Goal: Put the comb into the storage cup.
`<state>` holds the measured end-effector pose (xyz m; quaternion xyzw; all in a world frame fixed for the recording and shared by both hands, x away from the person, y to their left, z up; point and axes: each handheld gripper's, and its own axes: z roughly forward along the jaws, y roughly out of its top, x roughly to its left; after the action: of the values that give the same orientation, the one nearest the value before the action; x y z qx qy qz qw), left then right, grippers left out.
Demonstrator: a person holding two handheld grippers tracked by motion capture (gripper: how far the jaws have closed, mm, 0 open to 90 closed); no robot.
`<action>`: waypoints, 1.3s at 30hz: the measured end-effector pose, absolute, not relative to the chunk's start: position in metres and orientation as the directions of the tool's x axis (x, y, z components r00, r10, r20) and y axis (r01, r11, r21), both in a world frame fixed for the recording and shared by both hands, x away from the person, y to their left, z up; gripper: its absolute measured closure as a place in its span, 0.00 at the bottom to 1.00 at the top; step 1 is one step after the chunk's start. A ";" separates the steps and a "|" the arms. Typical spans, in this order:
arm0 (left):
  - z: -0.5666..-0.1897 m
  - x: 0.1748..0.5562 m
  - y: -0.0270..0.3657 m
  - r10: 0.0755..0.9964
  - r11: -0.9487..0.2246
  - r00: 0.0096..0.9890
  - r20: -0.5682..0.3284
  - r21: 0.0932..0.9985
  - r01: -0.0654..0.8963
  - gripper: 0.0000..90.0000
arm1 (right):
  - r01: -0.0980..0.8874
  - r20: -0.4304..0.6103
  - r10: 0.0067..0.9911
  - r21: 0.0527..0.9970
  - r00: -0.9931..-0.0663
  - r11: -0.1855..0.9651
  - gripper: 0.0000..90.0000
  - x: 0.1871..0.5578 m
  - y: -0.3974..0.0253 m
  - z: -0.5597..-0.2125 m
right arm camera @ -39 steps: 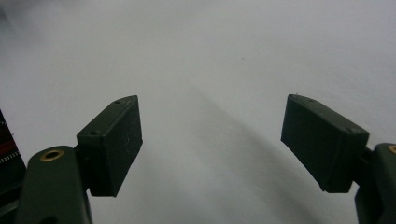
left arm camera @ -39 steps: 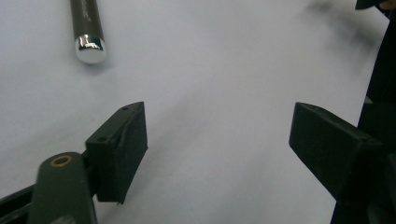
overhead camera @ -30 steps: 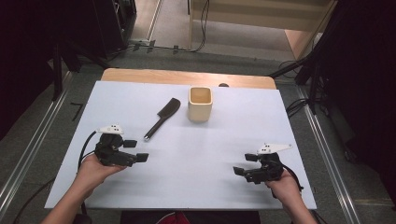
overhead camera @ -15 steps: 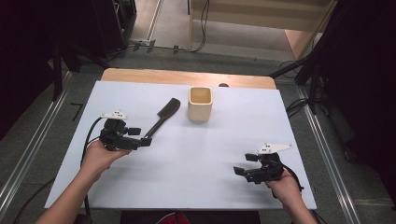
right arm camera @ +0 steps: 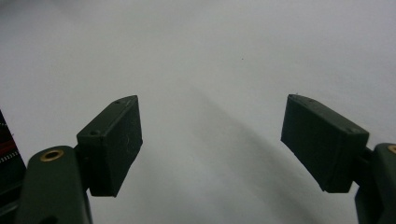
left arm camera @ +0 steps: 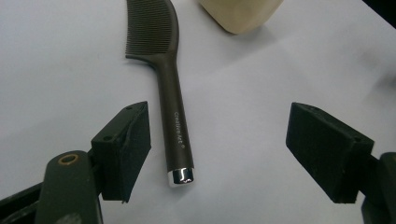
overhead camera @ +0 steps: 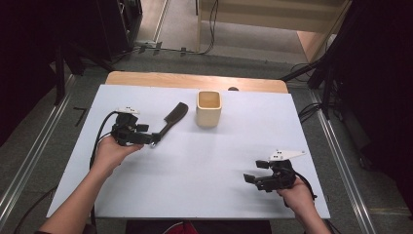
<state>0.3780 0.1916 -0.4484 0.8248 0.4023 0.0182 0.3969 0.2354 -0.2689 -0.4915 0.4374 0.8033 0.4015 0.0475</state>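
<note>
- Comb (left arm camera: 173, 100) handle reads "CreativeArt".
- Left gripper (left arm camera: 217, 149) wide open, holding nothing; the handle's end lies between its jaws, nearer the left one.
- Right gripper (right arm camera: 210, 144) wide open, empty.

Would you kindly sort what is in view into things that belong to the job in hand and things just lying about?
In the job: left gripper, open around the black comb handle.
Lying about: beige cup; right gripper, open over bare white table.

left hand-held gripper (overhead camera: 155, 140) - at comb (overhead camera: 171, 120) handle | cup (overhead camera: 209, 108) - upright
</note>
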 end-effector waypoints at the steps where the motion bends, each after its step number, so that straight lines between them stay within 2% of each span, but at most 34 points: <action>1: -0.449 0.379 0.190 0.676 -0.365 0.679 -0.288 0.669 0.647 0.26 | 0.665 0.275 0.741 0.687 -0.612 0.294 0.21 0.235 -0.269 -0.492; 17: -0.464 0.389 0.180 0.716 -0.412 0.665 -0.214 0.640 0.649 0.29 | 0.664 0.275 0.741 0.688 -0.612 0.294 0.21 0.236 -0.269 -0.492; 24: -0.470 0.385 0.178 0.726 -0.402 0.657 -0.203 0.651 0.645 0.34 | 0.666 0.277 0.742 0.686 -0.610 0.291 0.21 0.236 -0.269 -0.492; 39: -0.483 0.383 0.176 0.738 -0.393 0.643 -0.205 0.644 0.656 0.37 | 0.663 0.273 0.741 0.688 -0.614 0.296 0.21 0.235 -0.269 -0.491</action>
<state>0.3826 0.1761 -0.4825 0.8326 0.4185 0.0568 0.3583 0.2351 -0.2690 -0.4912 0.4366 0.8035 0.4018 0.0484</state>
